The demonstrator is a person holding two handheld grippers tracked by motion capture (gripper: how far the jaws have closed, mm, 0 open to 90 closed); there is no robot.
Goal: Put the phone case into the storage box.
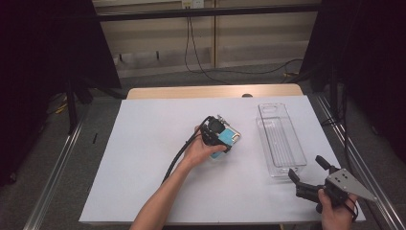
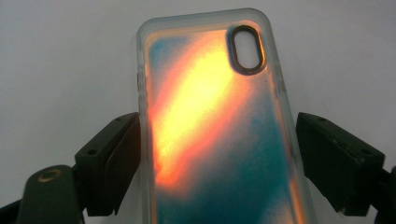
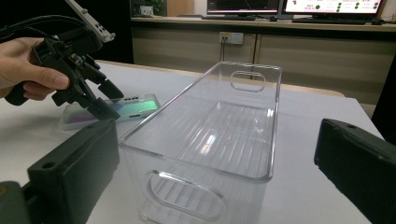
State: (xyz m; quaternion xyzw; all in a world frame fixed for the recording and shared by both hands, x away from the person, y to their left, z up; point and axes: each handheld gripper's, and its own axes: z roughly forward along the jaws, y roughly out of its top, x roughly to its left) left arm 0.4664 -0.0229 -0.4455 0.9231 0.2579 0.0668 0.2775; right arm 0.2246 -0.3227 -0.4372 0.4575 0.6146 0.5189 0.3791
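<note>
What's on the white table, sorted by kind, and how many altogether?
Phone cases: 1, orange and teal phone case
Clear plastic bins: 1, clear bin
Hand-held grippers: 2, left gripper over the case, right gripper near the bin
Total: 4

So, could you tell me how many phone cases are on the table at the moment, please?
1. The phone case lies flat on the white table, between the jaws of the left gripper, left of the empty clear bin. None seems hidden.
</note>
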